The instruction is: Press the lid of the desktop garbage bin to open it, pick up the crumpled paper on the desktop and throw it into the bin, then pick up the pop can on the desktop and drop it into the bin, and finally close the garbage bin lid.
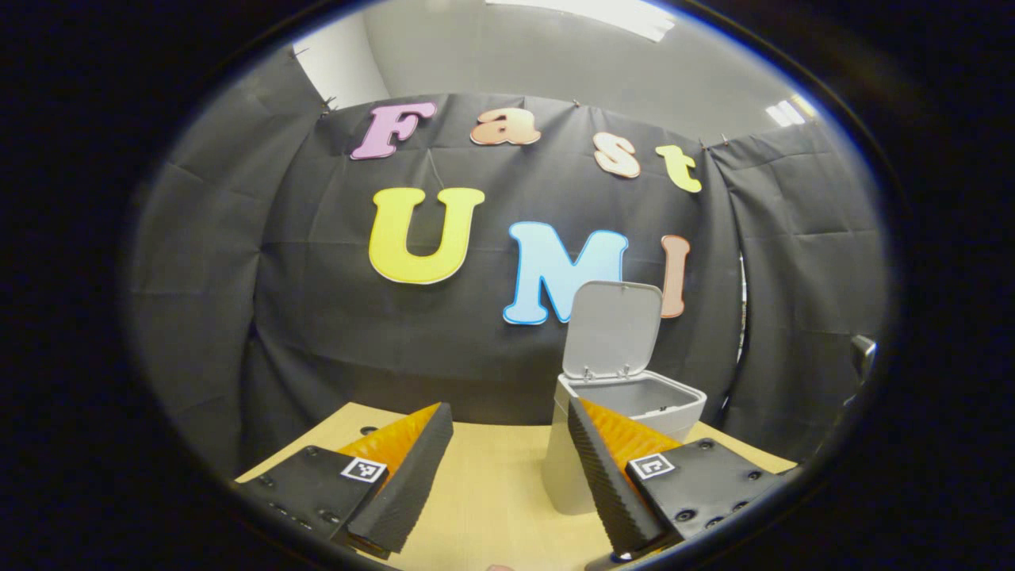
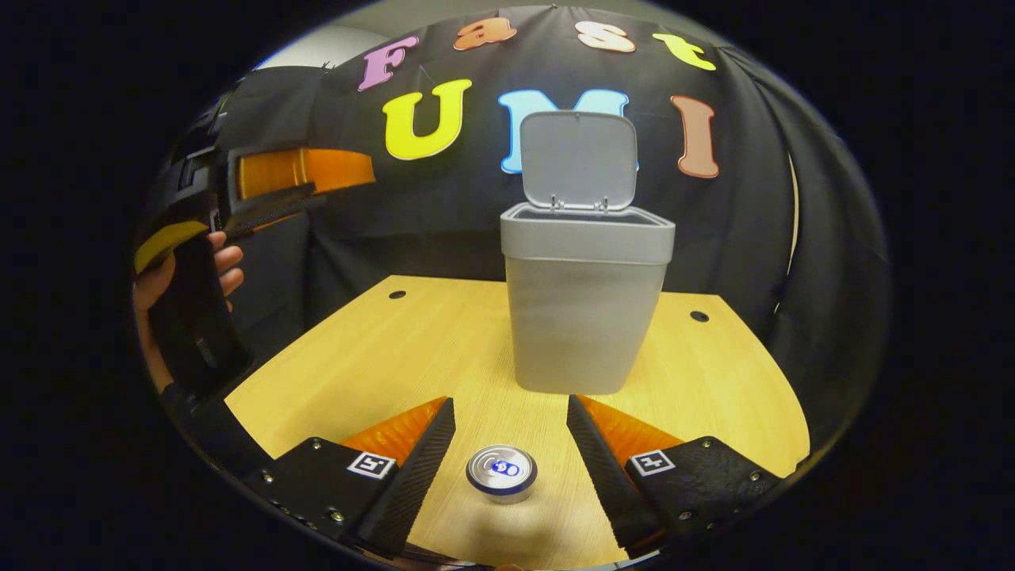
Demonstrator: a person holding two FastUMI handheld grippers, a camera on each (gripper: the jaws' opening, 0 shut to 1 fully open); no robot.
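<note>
Black creased cloth walled the booth behind a pale wood-grain desk [image 2: 381, 357] with a rounded front edge and two small dark holes near its back. At the middle of the desk stood the bin [image 2: 585, 317], a grey plastic tub with rounded corners that tapered toward its base; its flat lid [image 2: 579, 159] was tipped up on rear hinges, leaving the mouth open. What lay inside could not be made out.

In the right gripper view, the right hand-held gripper [image 2: 511, 432] hung low over the desk's near edge with its two wedge-shaped, ribbed fingers spread wide and holding nothing. The can [image 2: 501, 472] stood upright on the desk between them, touching neither, its round metal top and pull tab facing up. The bin stood beyond the can.

At the left of that view a hand [image 2: 226, 266] gripped the dark body of the left hand-held gripper [image 2: 309, 190], raised well above the desk and level with the bin's rim.

In the left gripper view, the left hand-held gripper [image 1: 509, 444] was likewise spread wide and empty, its ribbed fingers pointed toward the bin [image 1: 626, 412], whose raised lid [image 1: 614, 329] showed its smooth underside.
</note>
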